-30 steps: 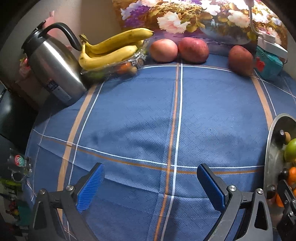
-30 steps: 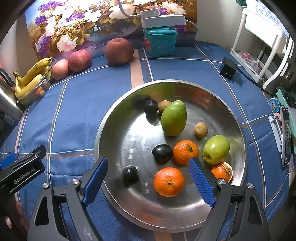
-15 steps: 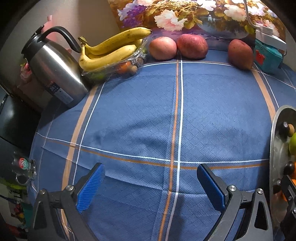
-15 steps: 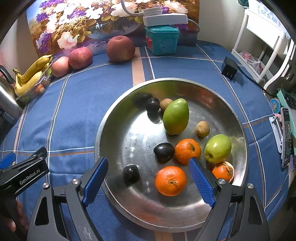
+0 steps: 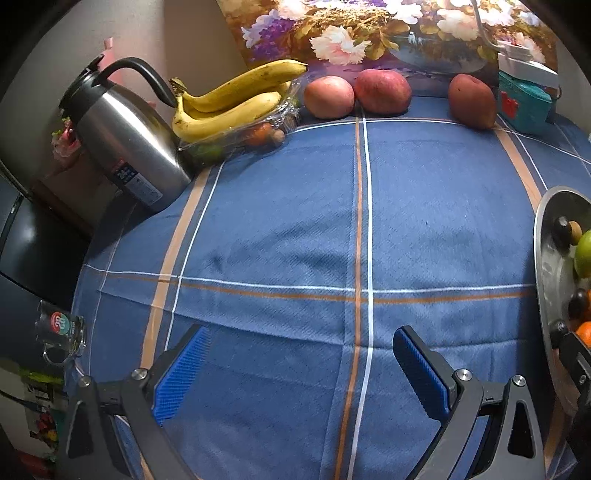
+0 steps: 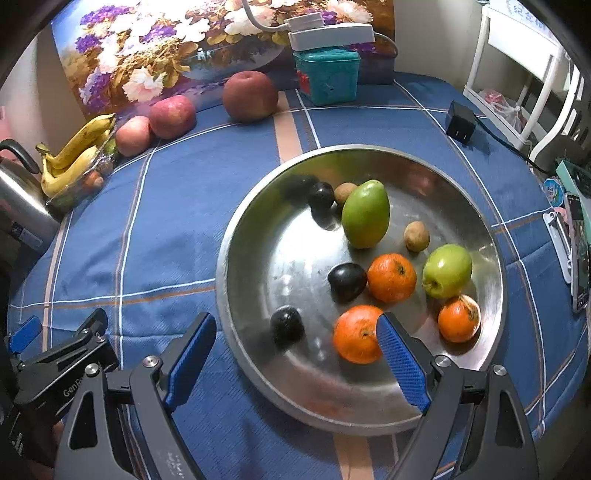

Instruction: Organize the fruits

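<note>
A steel plate [image 6: 251, 236] on the blue cloth holds a green mango [image 6: 365, 214], a green apple [image 6: 447, 271], three oranges [image 6: 391, 277], dark plums [image 6: 347, 281] and small brown fruits [image 6: 416, 236]. Its rim shows at the right of the left wrist view [image 5: 543, 258]. Three red apples [image 5: 382, 91] and bananas [image 5: 229, 107] lie at the table's far edge. My right gripper [image 6: 295, 350] is open and empty over the plate's near rim. My left gripper [image 5: 301, 365] is open and empty above bare cloth.
A steel kettle [image 5: 125, 140] stands at the far left by the bananas. A teal box [image 6: 327, 75] with a white power strip [image 6: 328, 33], and a floral painting [image 6: 177, 48], stand at the back. A black adapter [image 6: 460, 122] lies to the right. A glass mug [image 5: 61, 332] sits off the left edge.
The right gripper has shifted left and slightly forward, so the plate now sits further right in its view. The left gripper has moved slightly; the view has drifted left and back a little.
</note>
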The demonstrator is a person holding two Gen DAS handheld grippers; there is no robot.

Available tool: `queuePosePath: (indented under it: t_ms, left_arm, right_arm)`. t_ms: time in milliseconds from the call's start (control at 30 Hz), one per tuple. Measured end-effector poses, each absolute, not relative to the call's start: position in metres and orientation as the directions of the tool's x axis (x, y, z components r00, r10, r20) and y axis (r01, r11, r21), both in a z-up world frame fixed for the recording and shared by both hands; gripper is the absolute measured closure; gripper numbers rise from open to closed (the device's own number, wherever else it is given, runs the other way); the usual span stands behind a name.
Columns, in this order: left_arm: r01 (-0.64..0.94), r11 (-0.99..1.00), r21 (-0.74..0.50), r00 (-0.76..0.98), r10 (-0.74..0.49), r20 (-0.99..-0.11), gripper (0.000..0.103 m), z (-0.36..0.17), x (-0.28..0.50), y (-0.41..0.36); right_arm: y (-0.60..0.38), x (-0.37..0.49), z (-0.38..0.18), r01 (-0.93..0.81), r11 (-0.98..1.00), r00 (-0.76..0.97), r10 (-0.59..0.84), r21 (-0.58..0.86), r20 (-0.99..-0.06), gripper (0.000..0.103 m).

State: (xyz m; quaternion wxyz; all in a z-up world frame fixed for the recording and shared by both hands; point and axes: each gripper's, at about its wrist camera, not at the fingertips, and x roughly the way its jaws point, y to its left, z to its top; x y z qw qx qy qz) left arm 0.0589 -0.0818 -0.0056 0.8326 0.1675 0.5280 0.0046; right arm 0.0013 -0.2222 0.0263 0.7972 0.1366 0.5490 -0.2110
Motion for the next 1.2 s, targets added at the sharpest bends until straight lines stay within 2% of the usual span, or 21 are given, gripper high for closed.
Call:
queuePosePath:
  t_ms: [300,1200]
  left_arm:
    - [0.163,0.939,0.304,0.446,0.204,-0.871,0.002,0.004,0.038,-0.067]
    - [0.154,0.959,0.239,0.469,0.142,-0.872,0.002,0.024,-0.008,-0.037]
  right_arm:
    - [-0.208,-0.018,0.026,0.478,0.878,0.308,-0.183,-0.014,-0.934,0.014]
    - [-0.186,-0.052,0.037,0.466,0.885,0.322,-0.186,-0.016,-0.928,0.014]
